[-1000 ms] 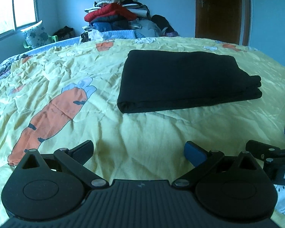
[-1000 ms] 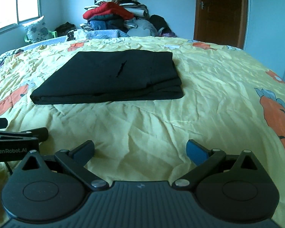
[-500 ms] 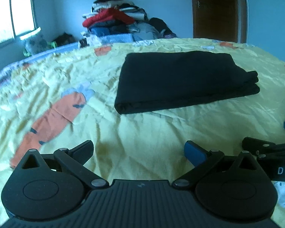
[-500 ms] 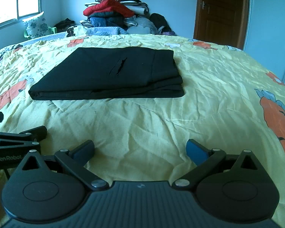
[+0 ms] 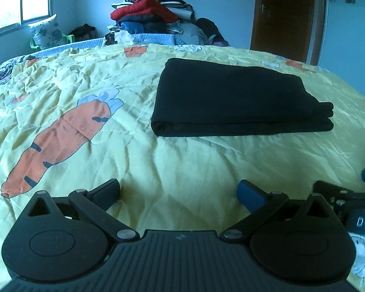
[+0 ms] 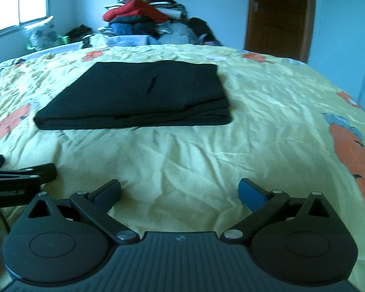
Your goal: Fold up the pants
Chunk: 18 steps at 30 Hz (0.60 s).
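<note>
The black pants point(image 5: 233, 102) lie folded into a flat rectangle on the yellow carrot-print bedspread point(image 5: 85, 85), also in the right wrist view point(image 6: 138, 97). My left gripper point(image 5: 180, 192) is open and empty, low over the bedspread, well short of the pants' near edge. My right gripper point(image 6: 180, 192) is open and empty, likewise short of the pants. The right gripper's fingers point(image 5: 338, 192) show at the right edge of the left wrist view. The left gripper's fingers point(image 6: 24, 172) show at the left edge of the right wrist view.
A pile of clothes point(image 5: 153, 22) stands at the far side of the bed. A brown door point(image 5: 284, 17) is at the back right, a window point(image 5: 19, 0) at the back left. A floral pillow point(image 5: 46, 34) sits below the window.
Both grippers have shifted slightly and stay open and empty near the bed's front. The right wrist view is now blurred from motion. The pants have not moved.
</note>
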Each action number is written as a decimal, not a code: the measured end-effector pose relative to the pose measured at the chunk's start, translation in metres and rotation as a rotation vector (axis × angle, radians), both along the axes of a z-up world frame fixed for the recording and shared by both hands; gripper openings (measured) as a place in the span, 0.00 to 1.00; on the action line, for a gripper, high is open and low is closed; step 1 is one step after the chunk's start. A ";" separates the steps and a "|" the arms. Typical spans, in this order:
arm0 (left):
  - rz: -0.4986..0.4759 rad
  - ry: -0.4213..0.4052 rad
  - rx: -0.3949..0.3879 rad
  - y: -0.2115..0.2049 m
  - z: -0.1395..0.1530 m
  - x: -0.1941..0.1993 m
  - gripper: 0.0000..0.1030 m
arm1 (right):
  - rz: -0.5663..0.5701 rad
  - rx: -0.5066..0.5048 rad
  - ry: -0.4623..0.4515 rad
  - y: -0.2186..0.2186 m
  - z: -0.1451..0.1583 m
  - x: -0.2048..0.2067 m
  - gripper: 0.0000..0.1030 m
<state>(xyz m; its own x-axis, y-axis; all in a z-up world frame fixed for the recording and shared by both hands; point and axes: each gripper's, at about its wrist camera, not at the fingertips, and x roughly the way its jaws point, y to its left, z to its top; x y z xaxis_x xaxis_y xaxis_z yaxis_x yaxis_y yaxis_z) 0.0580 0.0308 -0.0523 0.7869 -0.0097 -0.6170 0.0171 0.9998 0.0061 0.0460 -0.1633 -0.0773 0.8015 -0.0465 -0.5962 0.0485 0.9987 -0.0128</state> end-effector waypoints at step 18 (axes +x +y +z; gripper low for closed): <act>0.012 0.002 0.004 0.000 0.000 0.000 1.00 | -0.067 0.014 0.009 -0.008 -0.001 0.000 1.00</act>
<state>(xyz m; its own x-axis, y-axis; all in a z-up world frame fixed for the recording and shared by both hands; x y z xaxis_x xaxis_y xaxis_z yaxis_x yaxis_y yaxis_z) 0.0582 0.0311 -0.0525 0.7856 0.0025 -0.6187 0.0046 0.9999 0.0099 0.0463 -0.1709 -0.0783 0.7912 -0.0913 -0.6047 0.1150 0.9934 0.0005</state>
